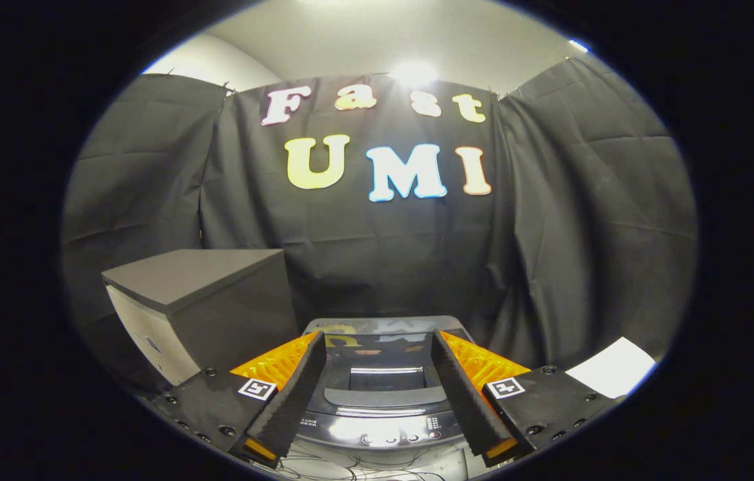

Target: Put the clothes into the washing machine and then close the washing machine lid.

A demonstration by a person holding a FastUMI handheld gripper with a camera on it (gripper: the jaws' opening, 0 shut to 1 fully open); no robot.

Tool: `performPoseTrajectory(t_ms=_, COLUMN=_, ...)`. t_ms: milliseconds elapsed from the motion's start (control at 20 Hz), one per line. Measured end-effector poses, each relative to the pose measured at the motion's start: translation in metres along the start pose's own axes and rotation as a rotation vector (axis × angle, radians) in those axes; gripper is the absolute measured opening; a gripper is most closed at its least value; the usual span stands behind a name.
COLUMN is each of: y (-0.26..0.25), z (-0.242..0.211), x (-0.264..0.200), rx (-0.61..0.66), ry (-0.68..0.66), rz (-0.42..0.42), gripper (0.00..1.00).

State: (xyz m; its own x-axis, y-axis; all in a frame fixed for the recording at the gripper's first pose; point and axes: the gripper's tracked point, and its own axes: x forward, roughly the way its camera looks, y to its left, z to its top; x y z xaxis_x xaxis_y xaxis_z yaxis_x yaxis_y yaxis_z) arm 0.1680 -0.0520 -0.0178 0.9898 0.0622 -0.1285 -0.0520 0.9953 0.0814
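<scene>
The gripper (pixel 380 394) hangs above the washing machine (pixel 383 401) and looks down over it. Its jaws are spread wide apart and hold nothing. The washing machine sits right between them and a little beyond them.

The washing machine lid (pixel 382 364) lies flat and shut on top. It is dark and shiny, so it mirrors the wall behind it. A row of round buttons (pixel 390 439) runs along the machine's near edge, close to the fingertips.

I see no clothes here. They may be inside under the shut lid, or they may be somewhere the camera is not looking. So this could be the end of the job, or a time when the lid must be lifted.

A grey box (pixel 216 300) stands just beside the machine. A white sheet (pixel 614 367) lies on its other side.

The jaws are likely held open so they are ready to grab something.
</scene>
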Motion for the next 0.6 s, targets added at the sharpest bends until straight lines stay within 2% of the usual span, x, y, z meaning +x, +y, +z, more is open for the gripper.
performPoseTrajectory(t_ms=250, y=-0.004, z=0.022, x=-0.045, rx=0.033, ry=-0.057, rz=-0.016, gripper=0.98)
performPoseTrajectory(t_ms=400, y=-0.009, z=0.019, x=-0.064, rx=0.066, ry=-0.069, rz=-0.031, gripper=0.98)
performPoseTrajectory(t_ms=600, y=-0.01, z=0.013, x=-0.092, rx=0.017, ry=-0.097, rz=-0.033, gripper=0.98)
